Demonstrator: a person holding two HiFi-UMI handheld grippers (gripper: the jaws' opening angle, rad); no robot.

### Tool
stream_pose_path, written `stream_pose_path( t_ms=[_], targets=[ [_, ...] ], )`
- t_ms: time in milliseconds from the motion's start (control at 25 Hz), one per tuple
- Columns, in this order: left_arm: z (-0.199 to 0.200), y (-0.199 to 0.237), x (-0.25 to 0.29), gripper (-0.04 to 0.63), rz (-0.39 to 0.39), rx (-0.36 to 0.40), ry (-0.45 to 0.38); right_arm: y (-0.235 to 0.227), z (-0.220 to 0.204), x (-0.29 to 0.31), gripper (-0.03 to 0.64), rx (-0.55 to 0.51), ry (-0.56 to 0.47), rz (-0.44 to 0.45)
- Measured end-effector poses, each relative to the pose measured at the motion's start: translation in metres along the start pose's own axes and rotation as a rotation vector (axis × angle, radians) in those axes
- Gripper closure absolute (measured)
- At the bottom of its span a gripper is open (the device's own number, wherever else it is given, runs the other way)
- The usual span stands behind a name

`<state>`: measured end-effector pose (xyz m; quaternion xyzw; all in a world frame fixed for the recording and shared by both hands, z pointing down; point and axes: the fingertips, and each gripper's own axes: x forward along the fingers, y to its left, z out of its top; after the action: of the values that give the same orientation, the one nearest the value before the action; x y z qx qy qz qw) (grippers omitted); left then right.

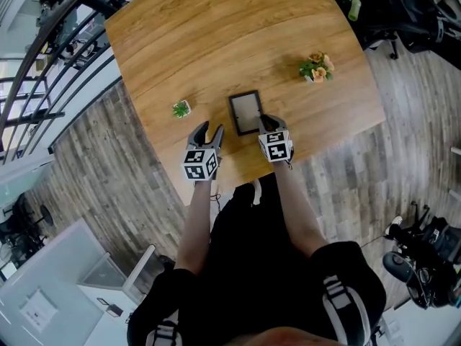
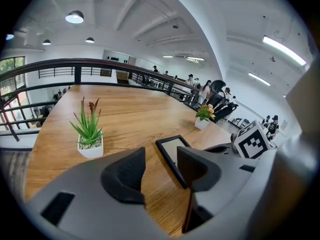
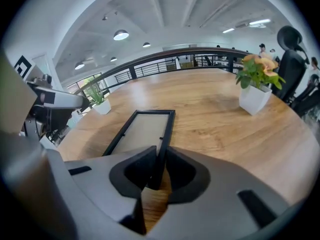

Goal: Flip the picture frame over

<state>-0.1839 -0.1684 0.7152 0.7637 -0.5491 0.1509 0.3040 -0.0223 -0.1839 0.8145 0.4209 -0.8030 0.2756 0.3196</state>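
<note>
There is one wooden table (image 1: 216, 34), and one picture frame (image 1: 245, 112) lies on it. Two potted plants stand on the table: one spiky green plant (image 1: 181, 109) and one flowering plant (image 1: 316, 68) with orange blooms. There are two grippers, the left gripper (image 1: 209, 130) and the right gripper (image 1: 269, 123), and each carries one marker cube, two cubes in all. One person (image 1: 266, 265) is in the head view, with two bare forearms. One dark railing (image 2: 100, 64) runs behind the table.
</note>
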Motion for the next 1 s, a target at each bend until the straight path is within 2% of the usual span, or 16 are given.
stream_pose_path(
  t_ms=[120,320,480,1000],
  targets=[
    [0.002,-0.001,-0.002,0.383,-0.006,0.003,-0.002,-0.007,-0.002,0.001,0.559,0.055,0.008,-0.012],
    [0.010,-0.001,-0.012,0.385,-0.003,0.023,-0.032,-0.016,-0.007,-0.009,0.569,0.047,0.016,-0.065],
    [0.019,0.000,-0.020,0.385,-0.005,0.024,-0.054,-0.017,-0.009,-0.020,0.569,0.119,0.003,-0.063],
    [0.016,-0.035,-0.055,0.385,-0.092,0.062,-0.089,-0.002,-0.007,-0.073,0.569,0.174,-0.110,-0.090]
  ],
)
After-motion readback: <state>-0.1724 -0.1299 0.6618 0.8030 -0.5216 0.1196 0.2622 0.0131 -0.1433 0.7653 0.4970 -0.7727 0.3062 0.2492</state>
